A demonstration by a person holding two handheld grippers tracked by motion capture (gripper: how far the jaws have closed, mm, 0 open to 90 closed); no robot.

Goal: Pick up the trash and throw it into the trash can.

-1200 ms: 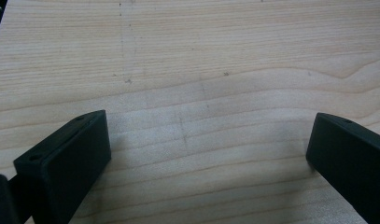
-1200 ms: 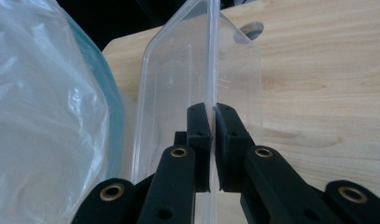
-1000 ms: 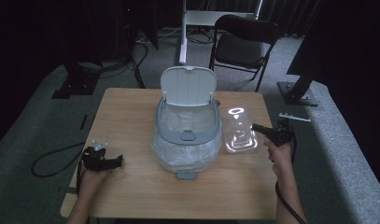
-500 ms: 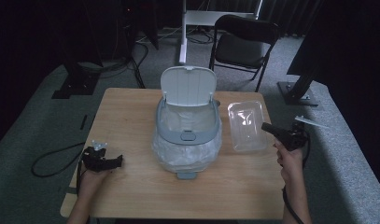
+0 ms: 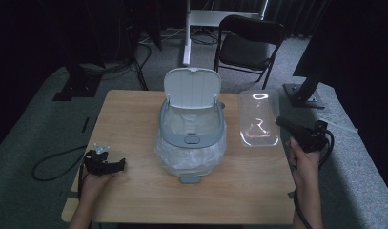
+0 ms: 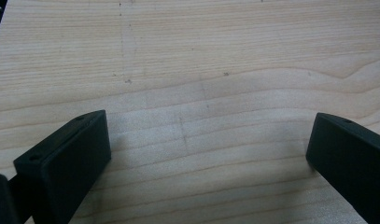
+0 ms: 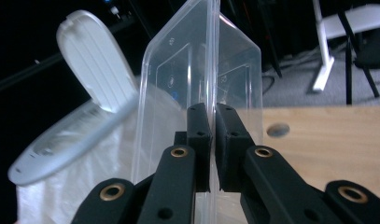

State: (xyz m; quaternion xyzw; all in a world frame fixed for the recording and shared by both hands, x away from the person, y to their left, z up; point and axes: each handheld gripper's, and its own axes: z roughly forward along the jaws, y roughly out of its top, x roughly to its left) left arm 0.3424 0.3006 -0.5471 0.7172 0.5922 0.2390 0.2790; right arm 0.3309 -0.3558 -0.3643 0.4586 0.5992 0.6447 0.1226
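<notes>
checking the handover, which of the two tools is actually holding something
The right tool: its jaws are shut on the rim of the clear plastic container. The left tool rests open on the wooden table with nothing between its jaws.

Right gripper point(image 5: 283, 123) now sits further out toward 3 o'clock than 1 s ago, right hand point(image 5: 303, 160) pulled back w/ it past the table edge. Clear plastic container point(image 5: 259, 117), jaws clamped on its rim, goes along: a sec ago tipped up, glinting right beside the bin point(image 5: 191, 129); now flat, apart from the bin, stretching toward 12 o'clock at the table's right side.
</notes>
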